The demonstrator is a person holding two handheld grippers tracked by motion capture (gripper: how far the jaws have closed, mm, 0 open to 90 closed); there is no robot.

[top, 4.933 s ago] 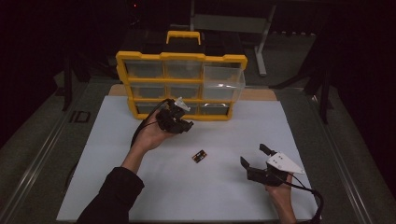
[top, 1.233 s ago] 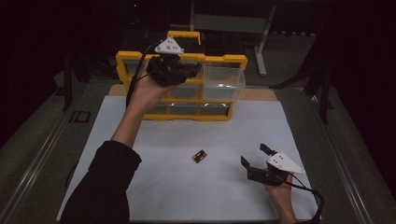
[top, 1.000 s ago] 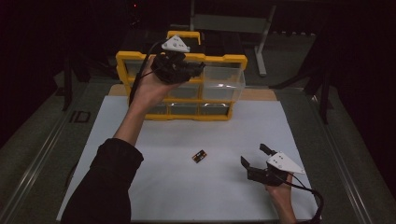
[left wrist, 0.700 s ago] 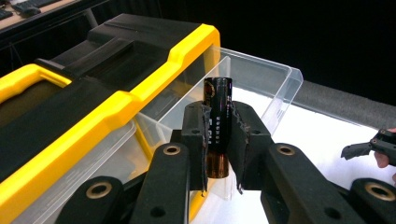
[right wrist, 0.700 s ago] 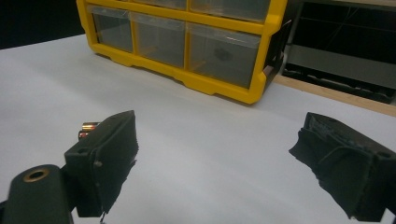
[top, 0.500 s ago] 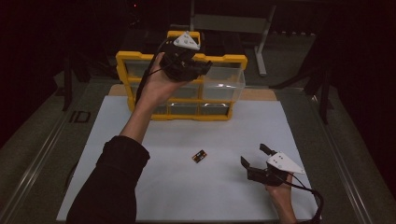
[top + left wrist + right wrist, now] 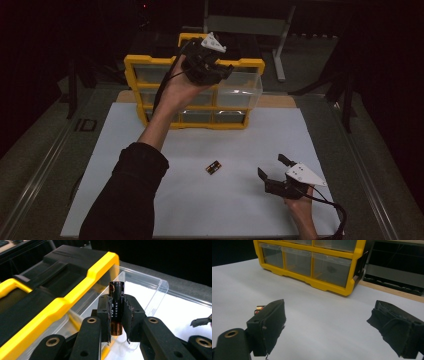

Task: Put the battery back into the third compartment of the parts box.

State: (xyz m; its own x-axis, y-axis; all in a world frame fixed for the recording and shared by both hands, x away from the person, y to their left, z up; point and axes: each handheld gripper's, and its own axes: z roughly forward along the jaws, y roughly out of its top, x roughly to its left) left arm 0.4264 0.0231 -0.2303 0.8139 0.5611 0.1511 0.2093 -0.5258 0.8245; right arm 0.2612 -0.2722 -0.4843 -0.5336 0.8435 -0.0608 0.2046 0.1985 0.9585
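Note:
My left gripper (image 7: pixel 220 70) is raised beside the top of the yellow drawer organizer (image 7: pixel 150 65), over its pulled-out clear drawer (image 7: pixel 240 90). In the left gripper view my left gripper (image 7: pixel 117 312) is shut on a black battery (image 7: pixel 116 302) with a copper end, held upright above the clear drawer (image 7: pixel 150 292). Two more batteries (image 7: pixel 213 167) lie together on the white mat (image 7: pixel 125 130). My right gripper (image 7: pixel 272 167) rests low at the mat's front right, open and holding nothing. The batteries (image 7: pixel 259 308) peek out beside its left jaw in the right gripper view.
The organizer (image 7: pixel 352 270) stands at the mat's far edge with several clear drawers. A wooden strip (image 7: pixel 280 101) runs behind the mat. Dark metal framing (image 7: pixel 280 30) stands beyond the table. Metal rails (image 7: pixel 45 160) border the table's sides.
My left gripper has carried the battery up from the mat and then rightward along the organizer's top, to above the open drawer. The right gripper has not moved.

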